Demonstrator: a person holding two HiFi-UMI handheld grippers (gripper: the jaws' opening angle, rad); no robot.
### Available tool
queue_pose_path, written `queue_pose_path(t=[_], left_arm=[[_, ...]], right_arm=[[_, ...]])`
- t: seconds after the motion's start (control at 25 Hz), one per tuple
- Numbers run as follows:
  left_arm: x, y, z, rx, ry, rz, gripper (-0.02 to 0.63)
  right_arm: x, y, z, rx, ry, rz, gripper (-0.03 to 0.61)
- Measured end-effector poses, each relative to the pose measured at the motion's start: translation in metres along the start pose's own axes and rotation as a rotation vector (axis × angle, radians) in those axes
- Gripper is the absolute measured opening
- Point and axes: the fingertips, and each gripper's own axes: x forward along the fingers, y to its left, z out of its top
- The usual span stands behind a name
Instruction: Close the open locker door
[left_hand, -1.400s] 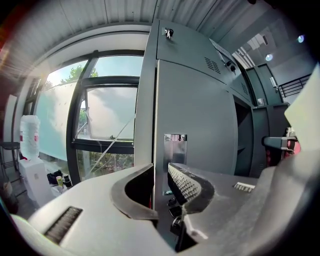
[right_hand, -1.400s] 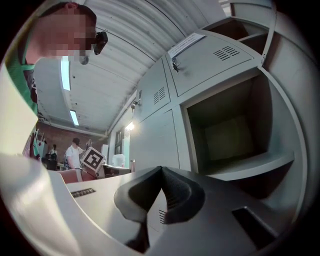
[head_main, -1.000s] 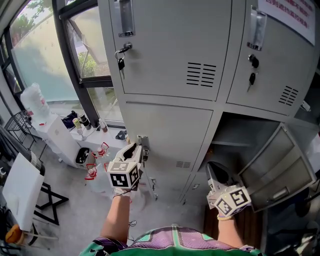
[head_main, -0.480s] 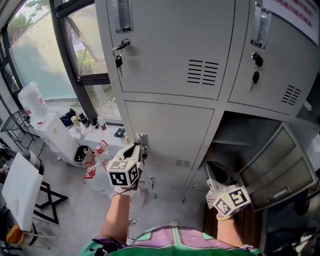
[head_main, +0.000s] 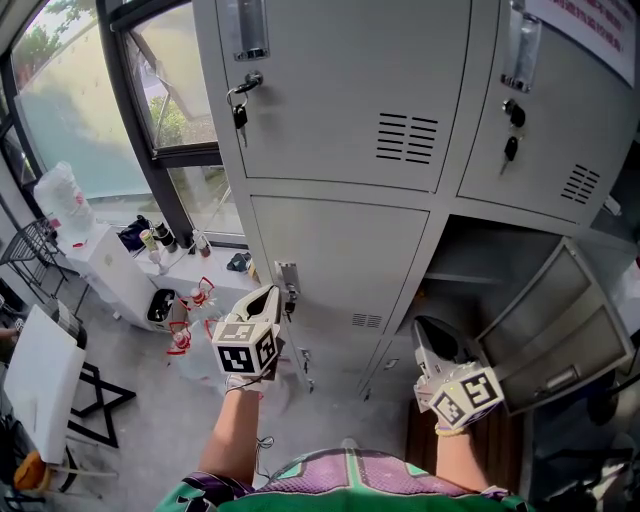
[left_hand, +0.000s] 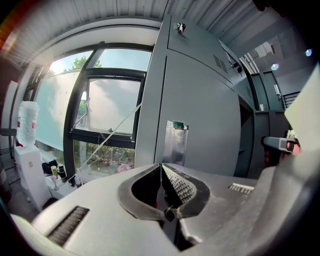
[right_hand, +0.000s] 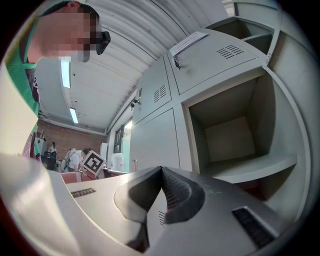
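Low in the head view, the left gripper (head_main: 272, 292), its jaws just closing, and the right gripper (head_main: 425, 330) are both pinching together on nothing. Only this view is showing the open locker door (head_main: 560, 330), at lower right beside the right gripper, jutting lengthwise from the cabinet toward the person. The right gripper view is showing the compartment (right_hand: 232, 132) behind.

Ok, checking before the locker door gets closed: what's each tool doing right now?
Left tool: shut, jaws have just closed, nothing between them.
Right tool: shut, empty.

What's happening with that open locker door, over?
Left gripper jaws just closed, nothing between them; right gripper shut, empty. Locker door stands open, untouched. Only the right gripper near its path.
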Motion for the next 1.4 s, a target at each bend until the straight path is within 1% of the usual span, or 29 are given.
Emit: queue_pose_path(t=[0.2,0.32,0.44,0.56,0.72,0.88,1.0,1.12,1.24,1.4], left_arm=[[-0.019,-0.005,-0.007,0.01,-0.004,-0.012,0.023],[-0.035,-0.01,-0.011,-0.001,-0.016,-0.03,0.021],[-0.053,-0.017,-0.014,-0.002,-0.026,-0.054,0.021],[-0.071,-0.025,-0.018,0.009,-0.031,-0.09,0.021],[-0.096,-0.038,-0.022,0.024,-0.048,-0.144,0.021],[-0.12,-0.05,-0.021,0.051,-0.074,-0.189,0.02],[-0.134,-0.058,-0.019,0.069,-0.086,-0.217,0.02],[-0.141,-0.069,-0.018,0.062,-0.087,-0.269,0.02],[-0.143,-0.083,-0.018,0.054,-0.089,-0.321,0.021],[-0.15,-0.109,-0.018,0.04,-0.11,-0.384,0.021]], right_arm=[[-0.008,0.007,0.001,-0.001,0.005,-0.02,0.008],[-0.014,0.016,0.0,-0.01,0.015,-0.015,0.008],[-0.024,0.02,0.005,-0.013,0.01,-0.036,0.008],[-0.036,0.022,0.014,0.004,-0.006,-0.073,0.008],[-0.055,0.036,0.018,-0.003,-0.014,-0.091,0.008],[-0.072,0.05,0.038,-0.03,-0.067,-0.118,0.008],[-0.096,0.054,0.042,-0.053,-0.054,-0.134,0.006],[-0.121,0.057,0.046,-0.072,-0.044,-0.187,0.008],[-0.146,0.06,0.052,-0.067,-0.064,-0.257,0.006],[-0.179,0.062,0.054,-0.074,-0.07,-0.327,0.006]])
